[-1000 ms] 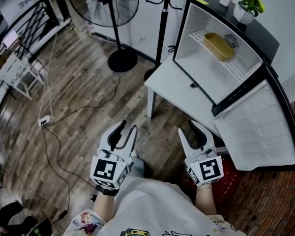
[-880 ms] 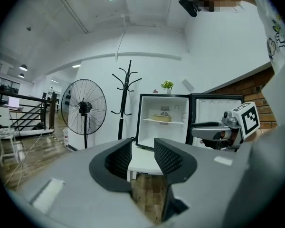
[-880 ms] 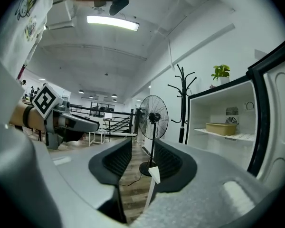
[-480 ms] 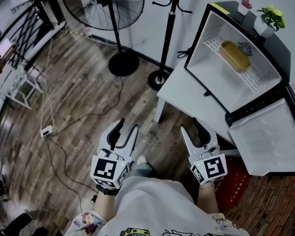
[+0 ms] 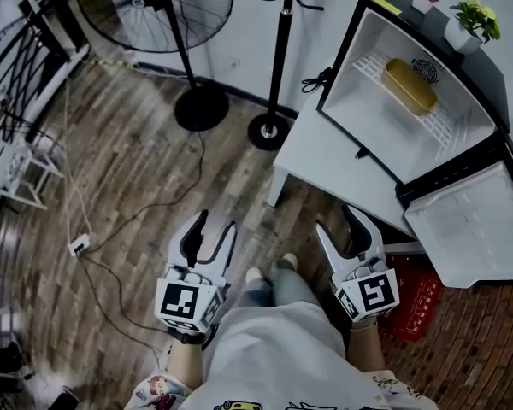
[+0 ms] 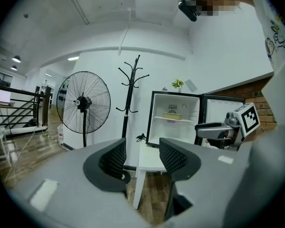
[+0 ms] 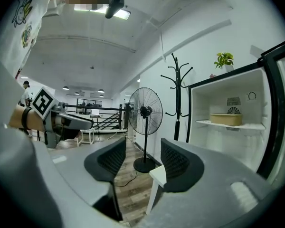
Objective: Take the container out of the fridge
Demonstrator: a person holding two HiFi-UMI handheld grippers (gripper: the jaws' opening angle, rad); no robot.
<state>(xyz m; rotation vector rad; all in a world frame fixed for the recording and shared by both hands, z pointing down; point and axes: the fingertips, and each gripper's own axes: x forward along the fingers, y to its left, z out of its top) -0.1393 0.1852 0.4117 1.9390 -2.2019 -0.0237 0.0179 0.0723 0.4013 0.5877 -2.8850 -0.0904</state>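
While both sets of jaws had just been opening, nothing stood between them. The left gripper [image 5: 215, 223] and right gripper [image 5: 335, 220] were spread wide and empty, and their own views showed only floor and the table [image 5: 325, 156] through the gaps.

Against a second earlier: the jaws were visibly wider, the person's shoes [image 5: 269, 272] had come into the head view, and the fan [image 5: 154, 7] and coat stand [image 5: 278, 58] had shifted in frame. I read that as a step towards the fridge [image 5: 359, 109], not a reach yet.

The container [image 5: 409, 85] was unmoved, lying on the upper wire shelf near the back wall vent. The fridge door [image 5: 479, 229] hung fully open and the shelf front was unobstructed.

Both grippers were held low in front of the body, well apart from the fridge, with the table corner between them and the opening.

Judgement: still the approach phase. The pre-opened jaws suggested a grab being set up, possibly two-handed. What remained was to close the gap, lift to shelf height and go in over the table.
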